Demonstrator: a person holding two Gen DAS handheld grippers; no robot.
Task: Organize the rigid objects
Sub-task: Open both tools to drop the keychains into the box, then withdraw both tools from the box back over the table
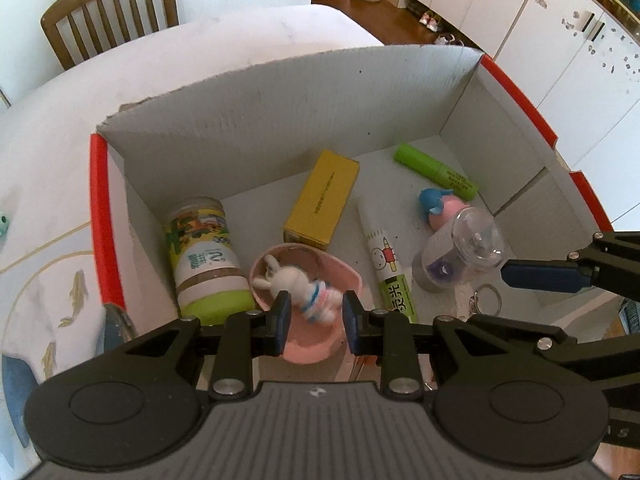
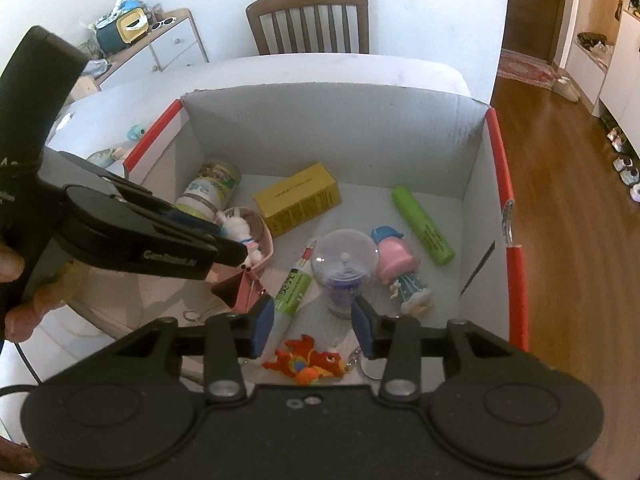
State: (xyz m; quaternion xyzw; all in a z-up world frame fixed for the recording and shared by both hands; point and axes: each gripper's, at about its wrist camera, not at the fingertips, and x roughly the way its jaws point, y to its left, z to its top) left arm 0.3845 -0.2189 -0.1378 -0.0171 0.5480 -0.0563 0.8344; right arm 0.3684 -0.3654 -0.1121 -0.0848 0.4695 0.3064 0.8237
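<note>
A white cardboard box [image 1: 280, 112] with red edges holds the objects. My left gripper [image 1: 316, 320] is shut on a white rabbit toy [image 1: 296, 284] lying in a pink shell [image 1: 312, 348] near the box's front left. In the right wrist view its fingers [image 2: 208, 246] reach in over the rabbit toy [image 2: 240, 232]. My right gripper [image 2: 313, 328] stands open above a clear dome toy [image 2: 344, 268] and a red-orange dragon toy [image 2: 306, 362], with nothing pressed between the pads. One of its fingers [image 1: 544, 276] sits just right of the dome toy [image 1: 464, 248].
Also in the box: a green-lidded jar [image 1: 208, 256] on its side, a yellow carton [image 1: 324, 200], a green marker [image 1: 436, 170], a white-green pen [image 1: 388, 264], a blue-and-pink doll [image 1: 440, 208], a key ring [image 1: 486, 300]. A chair [image 2: 308, 20] stands behind the table; a small teal toy [image 2: 136, 132] lies outside the box.
</note>
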